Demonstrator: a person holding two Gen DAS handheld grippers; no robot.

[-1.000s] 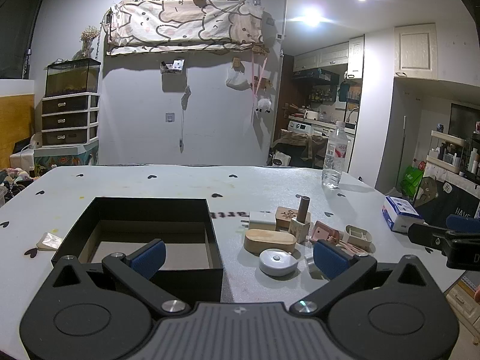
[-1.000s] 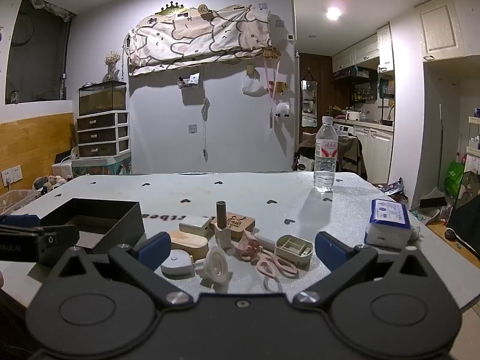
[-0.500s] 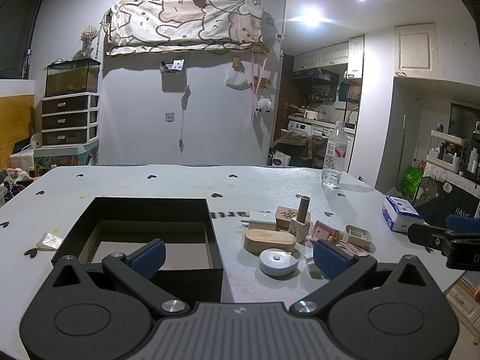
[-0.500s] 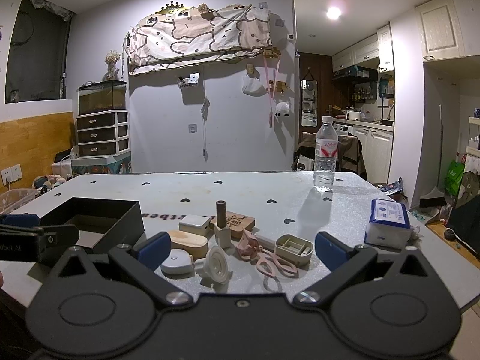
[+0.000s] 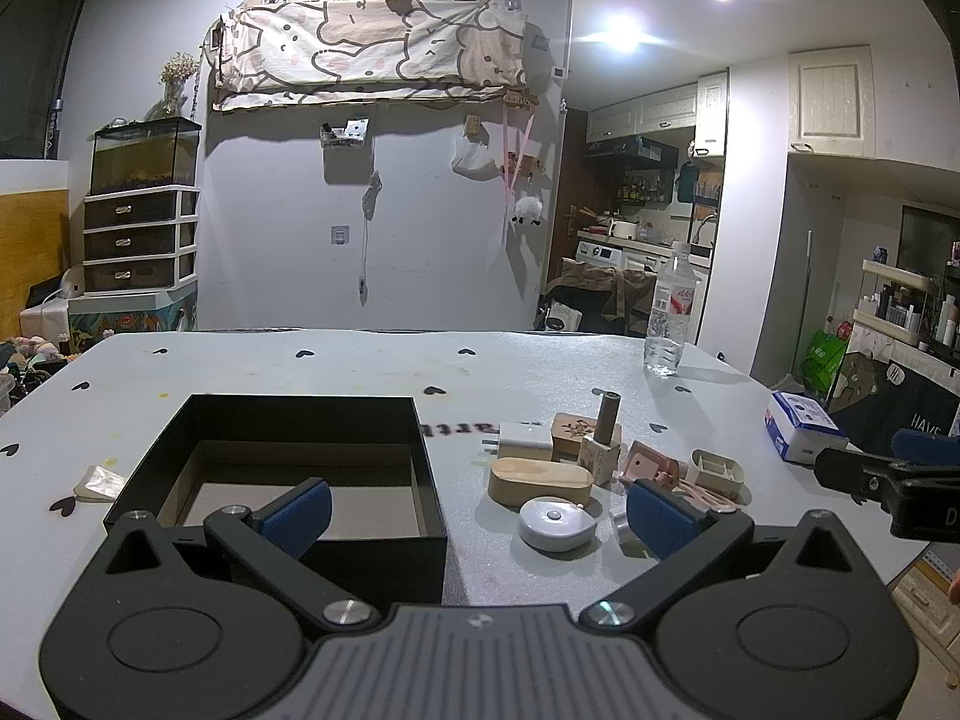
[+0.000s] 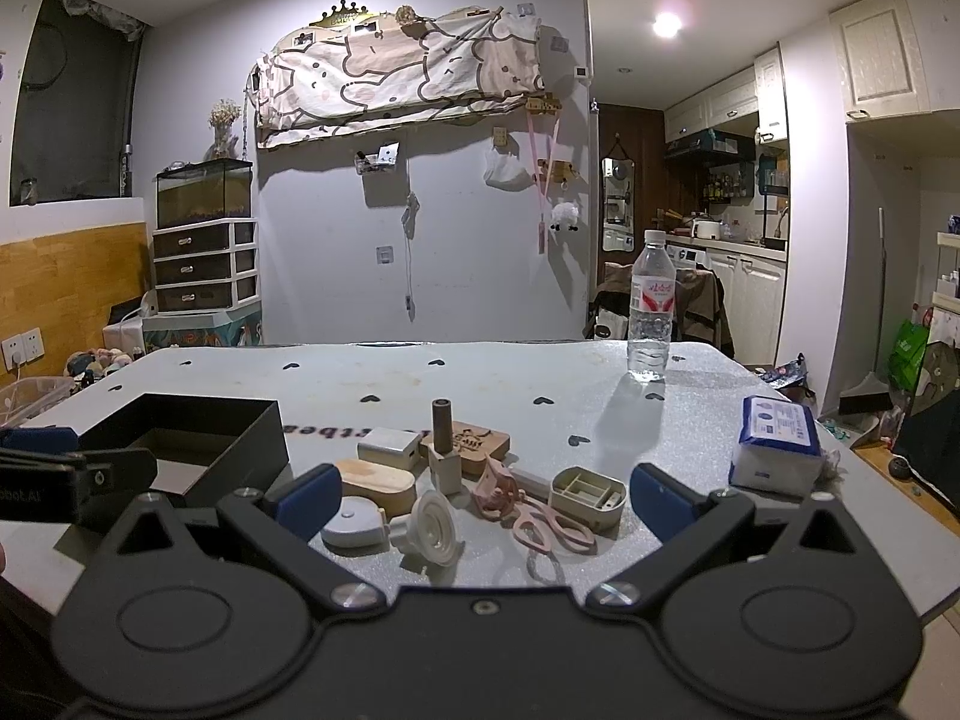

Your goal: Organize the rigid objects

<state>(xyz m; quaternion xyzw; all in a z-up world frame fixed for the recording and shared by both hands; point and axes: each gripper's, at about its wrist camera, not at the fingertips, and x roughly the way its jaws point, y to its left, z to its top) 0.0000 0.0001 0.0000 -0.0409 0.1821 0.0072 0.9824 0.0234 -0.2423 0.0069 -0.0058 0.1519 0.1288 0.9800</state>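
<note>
Both tongs, left (image 5: 477,510) and right (image 6: 483,495), are spread wide and hold nothing. An empty black box (image 5: 288,462) sits ahead of the left tongs; small objects (image 6: 480,480) cluster tightly ahead of the right. Grabbing one could likely knock over the upright bottle (image 6: 444,450).

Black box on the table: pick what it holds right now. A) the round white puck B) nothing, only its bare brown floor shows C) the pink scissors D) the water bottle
B: the black box shows only its bare brown floor, while the small items, such as the pink scissors, lie on the table to its right.
</note>
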